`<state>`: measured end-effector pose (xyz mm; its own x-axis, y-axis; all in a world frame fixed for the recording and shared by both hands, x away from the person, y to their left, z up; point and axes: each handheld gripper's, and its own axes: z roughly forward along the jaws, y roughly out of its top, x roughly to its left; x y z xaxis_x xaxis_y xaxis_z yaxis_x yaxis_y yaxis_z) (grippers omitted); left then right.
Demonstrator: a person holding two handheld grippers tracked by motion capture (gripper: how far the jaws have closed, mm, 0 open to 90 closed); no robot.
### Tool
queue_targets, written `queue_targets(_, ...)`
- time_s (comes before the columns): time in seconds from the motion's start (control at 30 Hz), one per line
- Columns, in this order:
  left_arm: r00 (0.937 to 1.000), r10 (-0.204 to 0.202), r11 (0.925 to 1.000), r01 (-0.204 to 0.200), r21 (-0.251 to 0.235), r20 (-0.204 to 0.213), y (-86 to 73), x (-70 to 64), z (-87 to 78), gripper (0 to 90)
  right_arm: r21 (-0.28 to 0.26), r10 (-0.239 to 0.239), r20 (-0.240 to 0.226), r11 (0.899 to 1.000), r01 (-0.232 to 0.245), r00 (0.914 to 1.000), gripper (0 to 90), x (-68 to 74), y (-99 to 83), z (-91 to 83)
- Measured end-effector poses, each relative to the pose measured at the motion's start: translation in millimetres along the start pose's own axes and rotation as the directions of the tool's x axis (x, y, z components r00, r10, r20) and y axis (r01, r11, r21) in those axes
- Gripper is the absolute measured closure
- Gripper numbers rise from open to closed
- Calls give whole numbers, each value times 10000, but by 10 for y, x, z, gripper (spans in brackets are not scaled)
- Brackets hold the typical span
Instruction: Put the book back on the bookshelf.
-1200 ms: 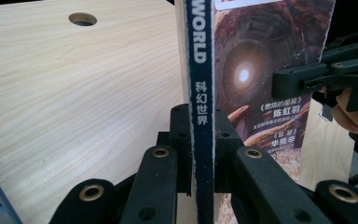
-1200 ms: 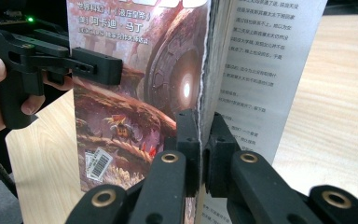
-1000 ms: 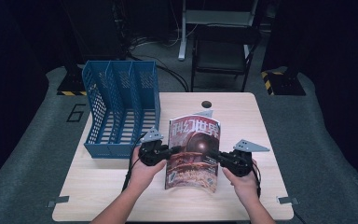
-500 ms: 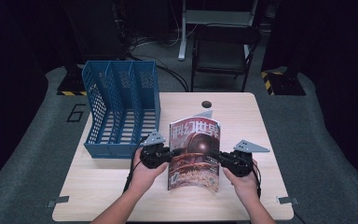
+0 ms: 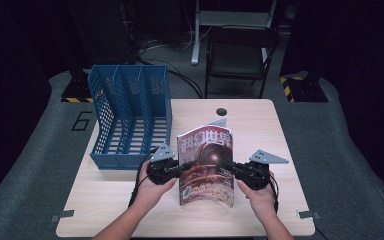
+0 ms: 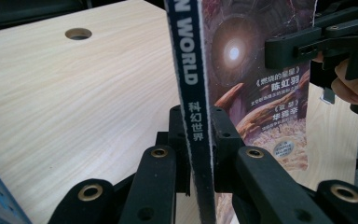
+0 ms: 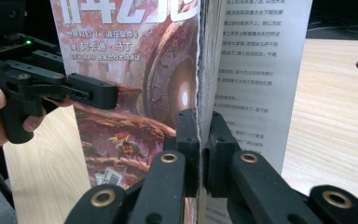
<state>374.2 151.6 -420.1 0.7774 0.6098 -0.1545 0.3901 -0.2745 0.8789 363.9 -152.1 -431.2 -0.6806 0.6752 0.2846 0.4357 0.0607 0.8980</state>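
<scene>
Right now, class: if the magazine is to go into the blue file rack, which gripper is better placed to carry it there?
Left, probably. The left gripper clamps the magazine by its spine, on the side nearest the blue file rack. The right gripper holds the far edge.

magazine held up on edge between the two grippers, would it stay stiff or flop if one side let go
The magazine would probably sag: it looks thin and soft-covered, held on edge with the left gripper on its spine and the right gripper on its open page edge. Released, it would likely tip flat. The glossy cover may be slippery.
</scene>
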Motion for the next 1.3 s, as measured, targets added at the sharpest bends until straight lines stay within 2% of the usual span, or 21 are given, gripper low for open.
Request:
queue_targets(0.03,10000,66,10000,-66,-18,-52,1,-11,-16,822,-33,18,17,10000,-18,10000,863,11,5,-5)
queue_targets(0.07,9998,161,9998,-162,-98,-124,2,-16,-22,823,-160,-192,-41,9997,191,9998,863,6,13,-2)
queue_targets(0.2,9995,98,9999,-99,-31,-288,-34,-36,-9,824,-134,-327,-46,9994,326,9995,860,15,2,3)
queue_targets(0.33,9997,8,10000,-9,-27,-241,-52,-34,-3,826,-77,-201,-65,9998,201,9998,841,-9,-31,10)
queue_targets(0.43,9996,178,9998,-179,-42,-209,-65,-29,-4,827,-156,-124,-134,9998,122,9998,772,-26,-30,-3)
queue_targets(0.5,9995,100,9998,-106,-182,-313,-84,-60,1,827,-93,-33,-189,10000,31,9998,745,-42,-46,4)
queue_targets(0.57,9990,199,9995,-209,-249,-398,-87,-48,3,827,50,150,-299,9999,-149,9994,721,-61,-71,11)
queue_targets(0.63,9993,17,9998,-25,-212,-383,-95,-62,3,828,210,282,-366,9994,-275,9989,704,-72,-104,21)
queue_targets(0.67,9989,280,9994,-286,-169,-388,-91,-47,-1,827,280,327,-454,9991,-314,9984,695,-83,-119,24)
queue_targets(0.7,9988,297,9994,-303,-160,-383,-93,-50,-1,828,382,435,-538,9984,-415,9976,684,-89,-131,29)
queue_targets(0.87,9994,83,9996,-93,-272,-345,-109,-79,9,830,950,495,-502,9945,-445,9975,672,-141,-200,54)
queue_targets(0.9,9994,168,9996,-175,-235,-302,-106,-66,7,832,1053,577,-542,9931,-518,9969,667,-154,-210,60)
queue_targets(0.97,9998,33,9999,-36,-162,-178,-105,-62,1,835,1137,651,-583,9918,-582,9962,667,-169,-225,69)
queue_targets(1.0,9999,-40,9999,37,-166,-164,-114,-59,6,836,1390,903,-668,9870,-803,9937,662,-199,-265,89)
queue_targets(1.03,9998,41,9999,-44,-166,-196,-115,-50,10,837,1602,980,-775,9835,-846,9922,662,-221,-288,109)
queue_targets(1.07,9998,-48,9998,44,-184,-217,-119,-58,16,838,1776,1081,-784,9797,-928,9910,664,-231,-312,126)
queue_targets(1.1,9999,-23,10000,23,-31,-130,-118,-56,12,838,1981,1181,-735,9749,-1015,9903,677,-235,-331,142)
queue_targets(1.13,9998,65,9999,-68,-121,-187,-120,-52,23,838,2133,1168,-809,9721,-973,9898,689,-248,-345,160)
queue_targets(1.17,9999,36,10000,-36,-20,-107,-116,-50,16,838,2294,1339,-799,9668,-1125,9878,724,-246,-348,164)
queue_targets(1.23,9999,-22,10000,21,-85,-138,-111,-37,10,838,2163,1341,-1018,9702,-1096,9857,790,-248,-331,166)
queue_targets(1.3,9996,-264,9995,262,-201,-103,-108,-27,-4,837,2058,1268,-1185,9734,-1006,9848,838,-234,-301,164)
